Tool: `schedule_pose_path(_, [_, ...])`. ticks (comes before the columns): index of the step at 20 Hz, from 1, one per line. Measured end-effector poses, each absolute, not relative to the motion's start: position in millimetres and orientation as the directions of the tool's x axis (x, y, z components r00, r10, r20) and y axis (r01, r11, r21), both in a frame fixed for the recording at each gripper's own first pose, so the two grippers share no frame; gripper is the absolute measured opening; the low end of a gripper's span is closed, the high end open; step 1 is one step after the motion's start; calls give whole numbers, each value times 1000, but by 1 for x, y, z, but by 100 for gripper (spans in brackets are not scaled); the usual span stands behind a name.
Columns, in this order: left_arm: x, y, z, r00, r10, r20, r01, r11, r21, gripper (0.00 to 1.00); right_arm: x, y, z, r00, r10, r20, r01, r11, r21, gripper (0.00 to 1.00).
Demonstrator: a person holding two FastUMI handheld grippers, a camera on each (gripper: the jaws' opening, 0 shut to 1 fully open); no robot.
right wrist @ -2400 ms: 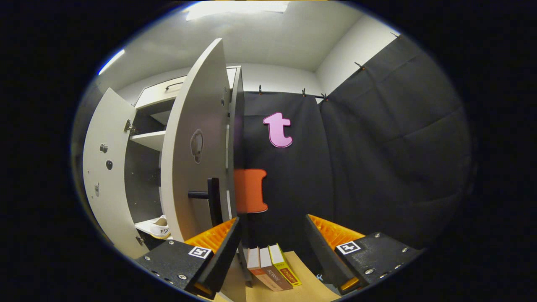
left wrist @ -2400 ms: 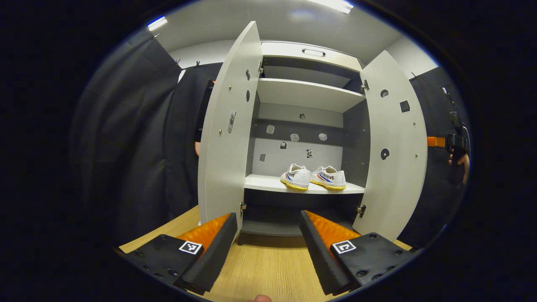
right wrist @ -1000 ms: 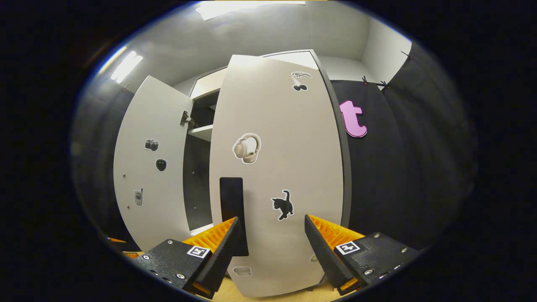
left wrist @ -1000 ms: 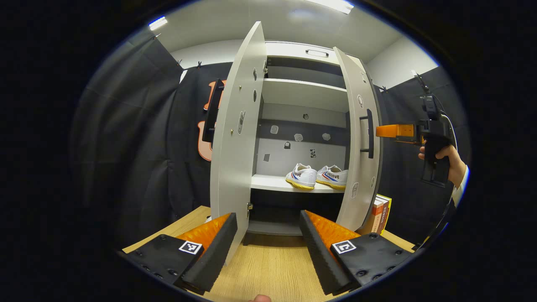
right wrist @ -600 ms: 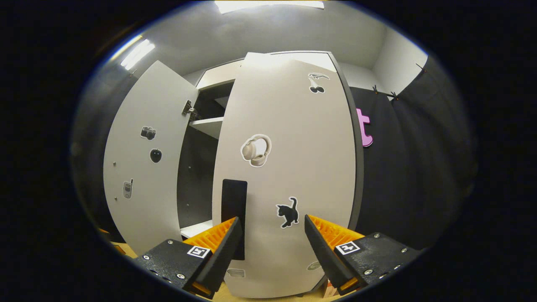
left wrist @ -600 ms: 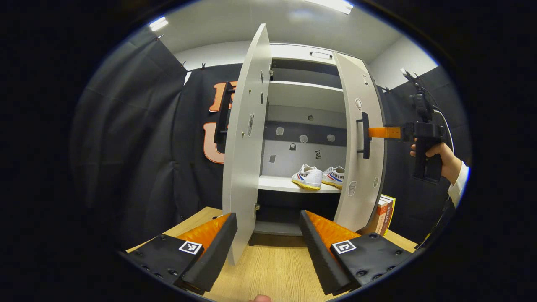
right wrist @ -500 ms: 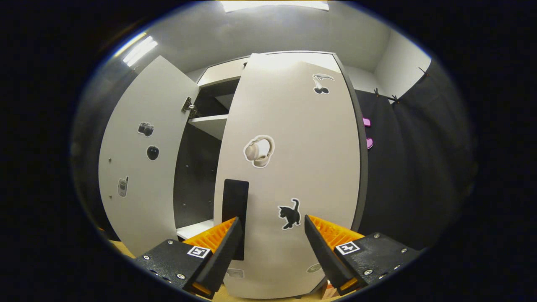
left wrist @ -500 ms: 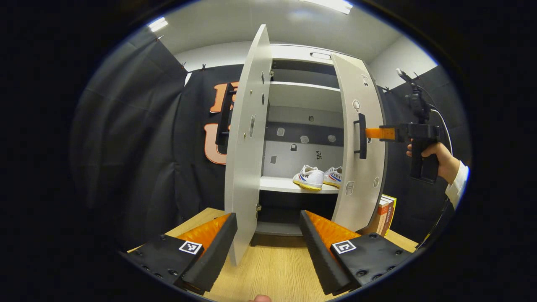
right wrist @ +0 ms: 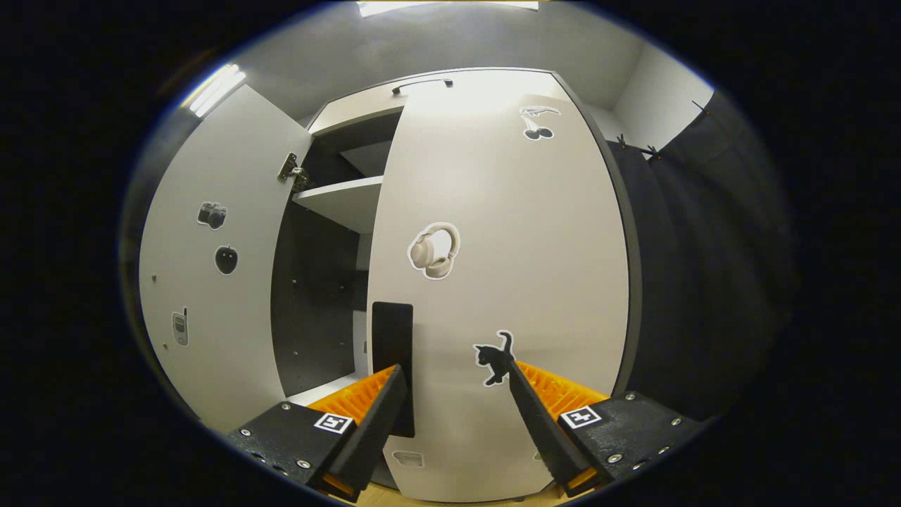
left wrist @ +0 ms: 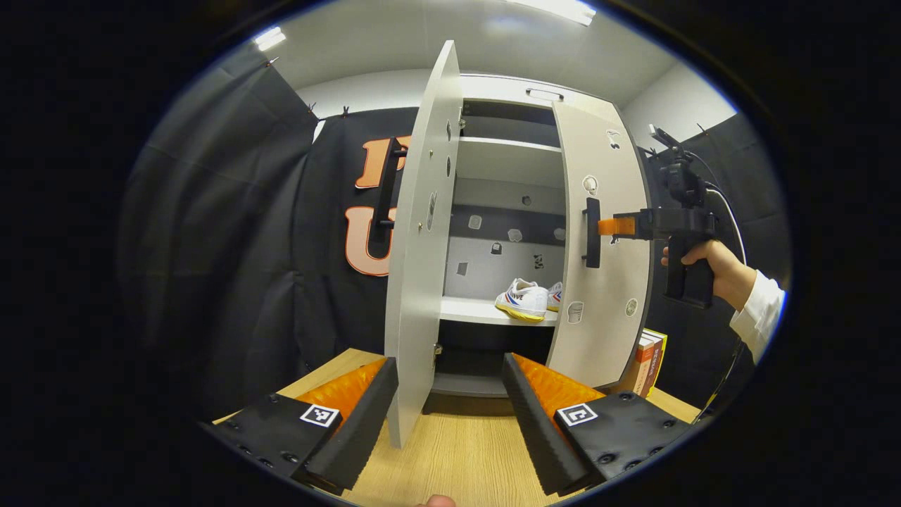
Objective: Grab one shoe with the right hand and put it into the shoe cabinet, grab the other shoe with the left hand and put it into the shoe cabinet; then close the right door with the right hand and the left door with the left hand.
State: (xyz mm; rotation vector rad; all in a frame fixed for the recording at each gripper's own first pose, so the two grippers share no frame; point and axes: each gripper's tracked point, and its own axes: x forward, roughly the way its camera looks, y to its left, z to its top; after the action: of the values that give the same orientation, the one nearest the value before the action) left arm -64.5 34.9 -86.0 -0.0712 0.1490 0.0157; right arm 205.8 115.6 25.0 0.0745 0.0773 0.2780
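Shoes: I see the pair of white canvas shoes with yellow soles [left wrist: 526,301] on the middle shelf of the pale grey shoe cabinet [left wrist: 508,158], centre of the left gripper view, so both are stowed.
Right door: the flat grey stickered right door [right wrist: 493,267] fills the middle of the right gripper view, partly swung in.
Right tongs: my right tongs [right wrist: 454,380] are apart, their tips at the door face beside its black bar handle [right wrist: 392,352]; whether they touch it I cannot tell.
Left tongs: my left tongs [left wrist: 447,394] are apart, holding nothing, low over the light wooden tabletop [left wrist: 457,451].
Left door: the grey left door [left wrist: 422,267] stands edge-on, wide open.
Risk: a tip could slip off the smooth panel or catch the handle, in my judgement.
Risk two: the door could bounce back if I shove hard.
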Motion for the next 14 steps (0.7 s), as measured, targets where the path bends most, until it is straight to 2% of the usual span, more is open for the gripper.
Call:
schedule_pose_path(7, [-68, 35, -86, 988, 8, -152, -21, 996, -83, 97, 208, 118, 23, 966, 252, -65, -247, 966, 74, 92])
schedule_pose_path(8, [-68, 36, -86, 988, 8, -151, -21, 996, -82, 99, 208, 118, 23, 966, 249, -67, -244, 967, 75, 92])
schedule_pose_path(9, [-68, 37, -85, 989, 9, -150, -21, 997, -80, 97, 207, 116, 23, 968, 242, -72, -237, 969, 76, 92])
schedule_pose_path(14, [-66, 34, -79, 990, -1, -142, -12, 996, -91, 96, 168, 101, 46, 971, 238, -25, -235, 967, 99, 92])
